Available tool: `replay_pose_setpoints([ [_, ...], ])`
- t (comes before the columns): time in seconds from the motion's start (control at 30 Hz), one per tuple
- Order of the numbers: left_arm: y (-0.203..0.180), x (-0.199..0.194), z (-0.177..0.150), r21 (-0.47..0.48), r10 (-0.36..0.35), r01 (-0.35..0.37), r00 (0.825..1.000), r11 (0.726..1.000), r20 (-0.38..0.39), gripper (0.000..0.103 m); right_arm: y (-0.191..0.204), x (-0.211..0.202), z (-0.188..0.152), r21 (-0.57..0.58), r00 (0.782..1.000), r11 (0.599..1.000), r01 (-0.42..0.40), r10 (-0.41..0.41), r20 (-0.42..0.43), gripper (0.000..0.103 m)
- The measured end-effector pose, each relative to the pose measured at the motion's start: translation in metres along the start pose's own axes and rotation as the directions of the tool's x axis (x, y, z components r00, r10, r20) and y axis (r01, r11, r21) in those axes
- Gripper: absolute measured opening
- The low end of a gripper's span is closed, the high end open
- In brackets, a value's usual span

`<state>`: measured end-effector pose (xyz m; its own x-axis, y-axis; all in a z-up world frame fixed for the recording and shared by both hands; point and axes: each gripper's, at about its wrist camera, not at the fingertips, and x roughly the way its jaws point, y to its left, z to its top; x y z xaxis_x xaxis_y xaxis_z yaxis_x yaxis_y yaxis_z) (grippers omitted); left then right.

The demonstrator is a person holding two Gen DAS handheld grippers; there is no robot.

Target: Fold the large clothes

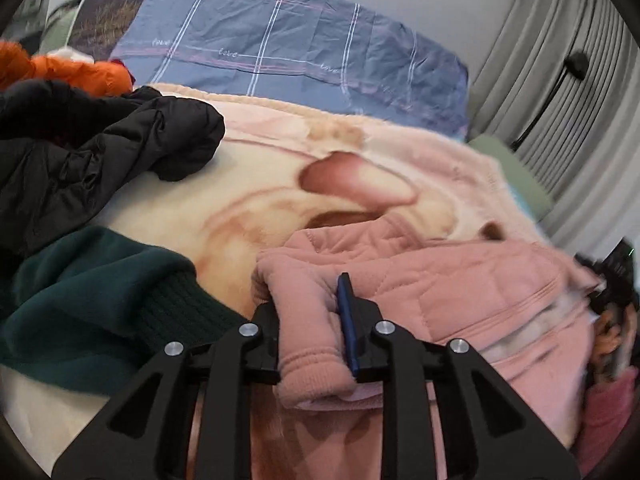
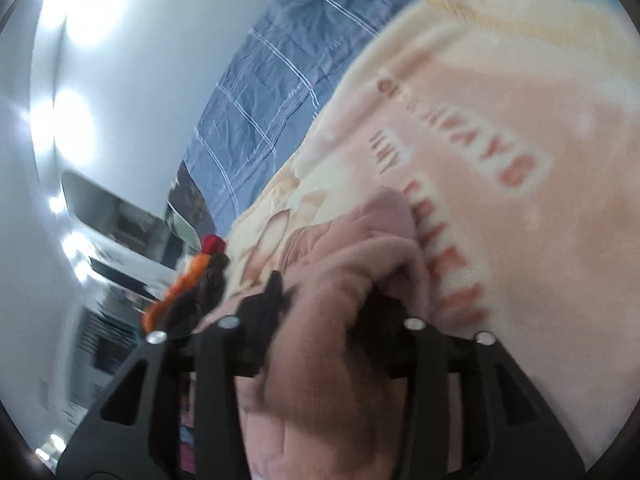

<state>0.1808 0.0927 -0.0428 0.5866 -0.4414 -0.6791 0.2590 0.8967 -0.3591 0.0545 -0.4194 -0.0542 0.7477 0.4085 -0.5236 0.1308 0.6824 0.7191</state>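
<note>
Pink quilted jacket [image 1: 440,280]: lies on a cream-and-peach fleece blanket [image 1: 248,184] on the bed. Ribbed cuff [image 1: 312,364] clamped in the left hand-held gripper [image 1: 316,312], raised off the blanket. Right hand-held gripper [image 2: 324,292]: closed on a bunched fold of the same jacket [image 2: 360,248]; view blurred. Beside it: green sweater [image 1: 80,300], black puffer coat [image 1: 80,156], orange garment [image 1: 76,70]. Beyond: blue checked sheet [image 1: 280,40], grey curtain [image 1: 560,80].
</note>
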Motion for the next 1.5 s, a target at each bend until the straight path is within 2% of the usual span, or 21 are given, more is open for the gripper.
replay_pose_setpoints([
  [0.1, 0.002, -0.047, 0.007, -0.019, 0.027, -0.025, 0.995, 1.000, 0.094, 0.059, 0.030, -0.040, -0.010, -0.226, 0.985, 0.965, 0.135, -0.106, 0.134, 0.071],
  [0.23, -0.011, -0.096, -0.002, 0.104, -0.022, 0.003, 0.983, 0.995, 0.181, 0.063, 0.063, -0.055, -0.041, -0.526, 0.967, 0.812, 0.252, -0.185, 0.177, 0.075],
  [0.3, -0.027, -0.104, -0.017, 0.219, -0.093, 0.061, 0.986, 0.974, 0.140, 0.065, 0.070, -0.045, -0.054, -0.626, 0.981, 0.756, 0.192, -0.168, 0.097, 0.080],
  [0.37, -0.044, -0.096, -0.031, 0.301, -0.078, 0.048, 0.993, 0.952, 0.090, 0.065, 0.078, -0.031, -0.068, -0.706, 0.983, 0.693, 0.146, -0.180, 0.026, 0.080],
  [0.47, -0.073, -0.059, -0.051, 0.440, 0.042, -0.035, 0.999, 0.897, -0.006, 0.065, 0.090, 0.008, -0.073, -0.776, 0.946, 0.573, 0.264, -0.312, 0.091, 0.080],
  [0.53, -0.088, -0.027, -0.047, 0.517, 0.149, -0.125, 0.989, 0.847, -0.005, 0.065, 0.092, 0.032, -0.051, -0.741, 0.926, 0.589, 0.323, -0.359, 0.118, 0.080],
  [0.57, -0.091, -0.022, -0.040, 0.518, 0.155, -0.141, 0.988, 0.844, 0.015, 0.065, 0.093, 0.041, -0.034, -0.706, 0.916, 0.607, 0.366, -0.371, 0.156, 0.080],
  [0.67, -0.087, -0.012, 0.004, 0.427, 0.220, -0.260, 0.965, 0.866, 0.141, 0.065, 0.085, 0.052, 0.010, -0.574, 0.918, 0.723, 0.385, -0.366, 0.155, 0.081],
  [0.73, -0.072, -0.011, 0.028, 0.292, 0.262, -0.309, 0.946, 0.905, 0.191, 0.066, 0.065, 0.056, 0.038, -0.433, 0.919, 0.813, 0.391, -0.373, 0.130, 0.081],
  [0.83, -0.041, -0.001, 0.041, 0.187, 0.182, -0.194, 0.980, 0.963, 0.082, 0.075, 0.037, 0.055, 0.046, -0.368, 0.946, 0.875, 0.314, -0.321, 0.045, 0.081],
  [0.97, 0.001, 0.021, 0.026, 0.059, 0.094, -0.089, 0.992, 0.994, -0.089, 0.076, 0.003, 0.050, 0.035, -0.282, 0.973, 0.939, 0.198, -0.222, -0.057, 0.081],
  [1.03, 0.023, 0.029, 0.017, -0.078, -0.035, 0.024, 0.989, 0.997, -0.143, 0.076, 0.000, 0.047, 0.028, -0.262, 0.985, 0.957, 0.122, -0.148, -0.083, 0.075],
  [1.07, 0.028, 0.030, 0.013, -0.107, -0.072, 0.058, 0.988, 0.993, -0.136, 0.072, 0.000, 0.047, 0.025, -0.261, 0.989, 0.961, 0.088, -0.116, -0.093, 0.061],
  [1.1, 0.029, 0.030, 0.013, -0.120, -0.102, 0.087, 0.987, 0.989, -0.122, 0.043, 0.003, 0.047, 0.026, -0.262, 0.990, 0.962, 0.078, -0.107, -0.096, 0.038],
  [1.13, 0.028, 0.028, 0.016, -0.131, -0.134, 0.120, 0.985, 0.984, -0.105, 0.012, 0.007, 0.046, 0.027, -0.260, 0.989, 0.960, 0.100, -0.125, -0.079, 0.026],
  [1.17, 0.025, 0.026, 0.015, -0.146, -0.128, 0.115, 0.988, 0.983, -0.084, 0.012, 0.011, 0.045, 0.030, -0.245, 0.989, 0.962, 0.122, -0.138, -0.051, 0.015],
  [1.23, 0.016, 0.003, 0.015, -0.139, -0.106, 0.106, 0.994, 0.985, 0.005, 0.011, 0.023, 0.030, 0.029, -0.200, 0.993, 0.973, 0.112, -0.116, -0.012, 0.014],
  [1.33, -0.010, -0.021, 0.002, -0.011, -0.048, 0.049, 0.998, 0.999, 0.052, 0.011, 0.023, 0.020, 0.017, -0.204, 0.979, 0.959, 0.198, -0.204, -0.008, 0.014],
  [1.4, -0.016, -0.002, -0.011, 0.067, 0.076, -0.075, 0.997, 0.995, -0.014, 0.012, 0.005, 0.042, 0.005, -0.236, 0.945, 0.924, 0.301, -0.322, -0.057, 0.028],
  [1.47, -0.018, 0.016, -0.024, 0.155, 0.175, -0.165, 0.983, 0.974, -0.054, 0.015, -0.008, 0.047, -0.004, -0.215, 0.943, 0.923, 0.319, -0.332, -0.022, 0.046],
  [1.5, -0.028, 0.017, -0.032, 0.232, 0.231, -0.223, 0.973, 0.947, -0.008, 0.017, -0.008, 0.043, -0.005, -0.193, 0.944, 0.926, 0.324, -0.329, 0.008, 0.051],
])
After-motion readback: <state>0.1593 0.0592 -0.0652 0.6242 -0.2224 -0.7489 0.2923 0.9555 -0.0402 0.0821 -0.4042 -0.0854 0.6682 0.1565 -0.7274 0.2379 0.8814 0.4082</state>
